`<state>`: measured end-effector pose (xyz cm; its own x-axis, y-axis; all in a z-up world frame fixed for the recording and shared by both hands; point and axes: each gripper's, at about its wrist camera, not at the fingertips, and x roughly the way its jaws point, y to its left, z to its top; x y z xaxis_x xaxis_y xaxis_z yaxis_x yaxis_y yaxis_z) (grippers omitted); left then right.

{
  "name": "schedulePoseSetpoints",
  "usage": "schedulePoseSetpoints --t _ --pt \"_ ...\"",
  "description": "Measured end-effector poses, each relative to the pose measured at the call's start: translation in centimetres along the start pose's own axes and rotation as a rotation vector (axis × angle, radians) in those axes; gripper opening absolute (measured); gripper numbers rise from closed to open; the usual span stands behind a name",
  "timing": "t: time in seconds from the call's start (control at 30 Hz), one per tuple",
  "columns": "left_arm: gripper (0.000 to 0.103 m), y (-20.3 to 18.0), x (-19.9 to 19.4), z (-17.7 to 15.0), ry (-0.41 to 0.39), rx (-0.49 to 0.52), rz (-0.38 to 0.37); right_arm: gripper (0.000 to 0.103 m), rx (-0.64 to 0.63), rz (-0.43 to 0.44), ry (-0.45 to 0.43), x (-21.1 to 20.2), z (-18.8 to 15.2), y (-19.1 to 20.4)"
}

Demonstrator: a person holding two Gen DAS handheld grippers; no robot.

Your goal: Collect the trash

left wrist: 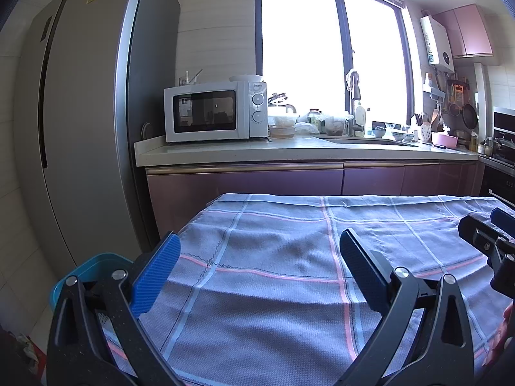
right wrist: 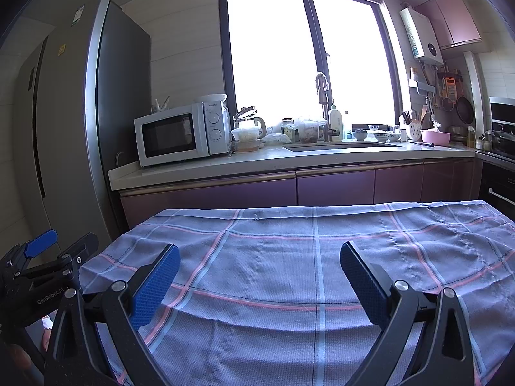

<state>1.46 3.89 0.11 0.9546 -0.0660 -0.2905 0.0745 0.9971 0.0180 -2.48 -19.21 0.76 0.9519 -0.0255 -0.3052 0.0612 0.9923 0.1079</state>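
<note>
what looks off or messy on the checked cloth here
Nothing stands out. The checked cloth lies flat, only lightly creased, with no trash or spills visible. Both the left gripper and right gripper are open and empty.

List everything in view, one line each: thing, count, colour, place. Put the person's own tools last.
Tablecloth: one, lilac with pink and pale blue checks, covering the table in front; no trash visible on it.
Bin: one, teal, beside the table's left corner, mostly hidden.
Microwave: one, white, left end of the counter.
Fridge: one, grey, left of the counter.
Sink tap: one, metallic, below the window.
Bowl: one, pink, right end of the counter.
Left tool: one, black with blue pads, open over the cloth.
Right tool: one, same colours, open over the cloth.
</note>
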Motion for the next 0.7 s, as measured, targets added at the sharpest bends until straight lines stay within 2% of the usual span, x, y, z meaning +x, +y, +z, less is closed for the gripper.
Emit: schedulePoseSetpoints --t 0.7 --pt "0.098 -0.12 0.11 -0.16 0.003 -0.001 0.001 0.096 0.006 0.0 -0.001 -0.15 0.02 -0.16"
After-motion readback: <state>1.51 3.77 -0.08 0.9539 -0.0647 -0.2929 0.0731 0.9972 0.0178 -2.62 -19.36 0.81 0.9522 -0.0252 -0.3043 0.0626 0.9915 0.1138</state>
